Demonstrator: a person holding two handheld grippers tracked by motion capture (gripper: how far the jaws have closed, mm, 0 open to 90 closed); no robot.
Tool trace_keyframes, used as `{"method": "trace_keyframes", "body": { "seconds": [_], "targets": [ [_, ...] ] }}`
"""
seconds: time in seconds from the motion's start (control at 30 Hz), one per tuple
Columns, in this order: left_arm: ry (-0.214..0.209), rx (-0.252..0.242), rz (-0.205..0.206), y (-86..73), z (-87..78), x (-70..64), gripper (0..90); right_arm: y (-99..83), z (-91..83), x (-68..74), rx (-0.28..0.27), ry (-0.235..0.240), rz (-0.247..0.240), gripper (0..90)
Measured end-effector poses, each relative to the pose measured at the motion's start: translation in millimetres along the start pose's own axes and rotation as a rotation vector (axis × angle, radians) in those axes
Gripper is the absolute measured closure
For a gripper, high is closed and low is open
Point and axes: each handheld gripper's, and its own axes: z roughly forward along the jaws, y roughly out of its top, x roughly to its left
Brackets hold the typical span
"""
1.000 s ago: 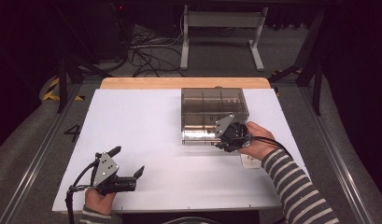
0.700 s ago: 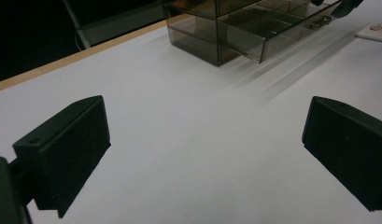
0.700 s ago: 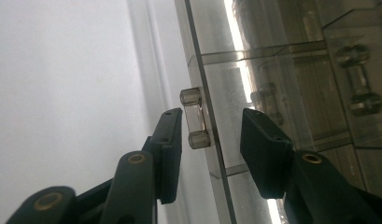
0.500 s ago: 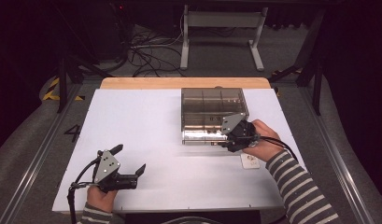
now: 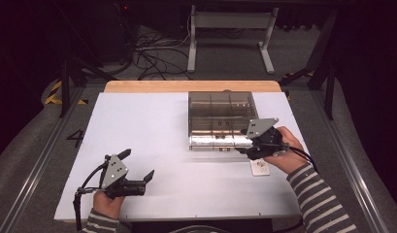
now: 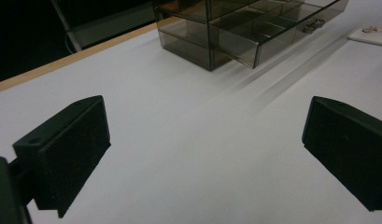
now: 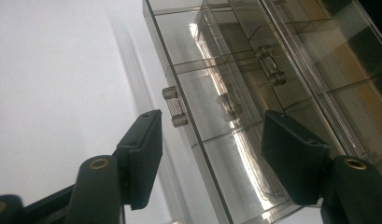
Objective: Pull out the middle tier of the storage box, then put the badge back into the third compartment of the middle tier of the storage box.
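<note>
Right gripper (image 7: 212,154) jaws spread, straddling front edge of smoky transparent plastic compartment box (image 5: 220,119); small latch (image 7: 174,107) just ahead of one jaw. Left gripper (image 5: 140,178) jaws wide apart over bare white tabletop (image 5: 138,131), box well ahead. Small white card (image 5: 259,167) beneath right gripper.

One white table (image 5: 152,141), one clear smoky plastic box (image 5: 220,119) with inner compartments too faint to count, two small latches (image 7: 174,106) on its front, one small white card (image 5: 259,167), two grippers, left (image 5: 136,167) and right (image 5: 242,141), two hands, two striped sleeves
</note>
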Motion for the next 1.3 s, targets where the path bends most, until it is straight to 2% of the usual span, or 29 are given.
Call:
{"method": "trace_keyframes", "body": {
  "seconds": [0.1, 0.27, 0.5, 0.7, 0.97, 1.0, 1.3],
  "targets": [
    [-0.001, 0.0, 0.0, 0.2, 0.6, -0.1, 1.6, -2.2, -3.4, -1.1, -0.005, 0.002, 0.001, 37.0],
    [-0.003, 0.001, -0.002, 0.1, 1.3, -0.2, 1.6, -9.9, -13.6, -4.5, -0.032, -0.01, 0.091, 30.4],
    [-0.002, 0.002, -0.005, -0.3, 1.4, -0.6, 1.6, -18.6, -20.0, -4.9, -0.044, -0.017, 0.118, 25.6],
    [0.001, 0.004, -0.004, -0.4, 0.7, -0.3, 1.6, -31.9, -23.5, -6.0, -0.062, 0.0, 0.167, 21.5],
    [0.004, 0.002, -0.005, -0.8, -0.6, -0.7, 1.6, -50.9, -25.4, -3.6, -0.052, 0.002, 0.2, 21.4],
    [0.005, 0.003, -0.003, -0.6, -0.3, -0.8, 1.6, -55.1, -24.4, -1.6, -0.047, 0.005, 0.215, 21.4],
    [0.003, 0.006, -0.005, -1.0, 0.7, -1.3, 1.6, -65.2, -18.0, 3.9, -0.011, 0.036, 0.225, 16.5]
  ]
}}
